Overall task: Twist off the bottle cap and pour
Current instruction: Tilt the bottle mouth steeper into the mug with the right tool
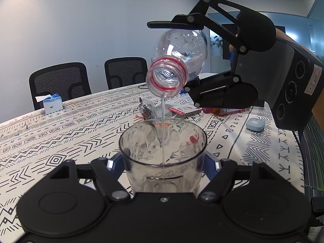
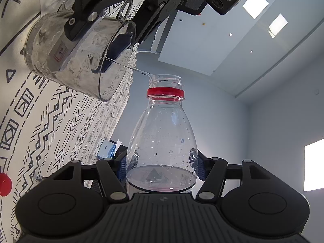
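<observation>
pouring: a thin stream of water (image 1: 163,121) falls from the tilted bottle (image 1: 180,60) into the cup (image 1: 162,151).
bottle: clear plastic, uncapped, red ring at the neck; held above the cup, its base hidden behind the gripper.
right gripper (image 1: 194,56): fingers clamped on the bottle's body, one above and one below in the left wrist view.
left gripper (image 1: 163,165): fingers closed on the cup's sides; pads partly hidden behind its wall.
cup: clear, smeared, standing over the patterned tablecloth (image 1: 60,137); water level hard to read.
red cap (image 2: 4,184): cut off at the right wrist view's left edge.
background: tissue box (image 1: 52,103), two chairs (image 1: 58,81), wrappers blurred behind the stream.
</observation>
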The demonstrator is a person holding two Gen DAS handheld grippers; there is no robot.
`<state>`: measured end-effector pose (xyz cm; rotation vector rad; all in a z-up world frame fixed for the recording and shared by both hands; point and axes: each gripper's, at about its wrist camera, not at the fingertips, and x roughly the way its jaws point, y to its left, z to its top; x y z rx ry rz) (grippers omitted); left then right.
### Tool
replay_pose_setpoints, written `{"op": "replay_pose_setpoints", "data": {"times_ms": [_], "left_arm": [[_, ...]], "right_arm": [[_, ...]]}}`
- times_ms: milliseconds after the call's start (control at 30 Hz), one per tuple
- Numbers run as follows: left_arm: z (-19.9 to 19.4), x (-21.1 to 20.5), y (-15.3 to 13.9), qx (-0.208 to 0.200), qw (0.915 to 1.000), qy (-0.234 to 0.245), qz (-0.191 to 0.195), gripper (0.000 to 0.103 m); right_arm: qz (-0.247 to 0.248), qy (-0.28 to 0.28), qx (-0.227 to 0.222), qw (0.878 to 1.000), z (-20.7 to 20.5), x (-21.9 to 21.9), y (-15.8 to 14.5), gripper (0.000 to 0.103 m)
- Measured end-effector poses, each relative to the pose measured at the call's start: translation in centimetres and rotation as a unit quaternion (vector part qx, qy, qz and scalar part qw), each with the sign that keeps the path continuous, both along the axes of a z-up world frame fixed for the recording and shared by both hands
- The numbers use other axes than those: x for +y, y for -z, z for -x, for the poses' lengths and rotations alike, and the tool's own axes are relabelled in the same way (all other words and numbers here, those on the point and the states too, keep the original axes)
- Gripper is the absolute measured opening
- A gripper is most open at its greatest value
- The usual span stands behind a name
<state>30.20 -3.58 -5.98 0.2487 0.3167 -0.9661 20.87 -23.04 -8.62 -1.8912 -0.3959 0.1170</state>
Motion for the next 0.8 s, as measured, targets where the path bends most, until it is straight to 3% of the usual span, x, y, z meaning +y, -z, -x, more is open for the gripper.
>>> {"op": "replay_pose_setpoints", "data": {"times_ms": [800], "left_arm": [[-0.1,-0.1,0.2,0.003,1.0000,0.000,-0.006,0.078]], "right_arm": [[0.012,0.002,0.003,1.000,-2.1,1.9,1.0,0.059]]}}
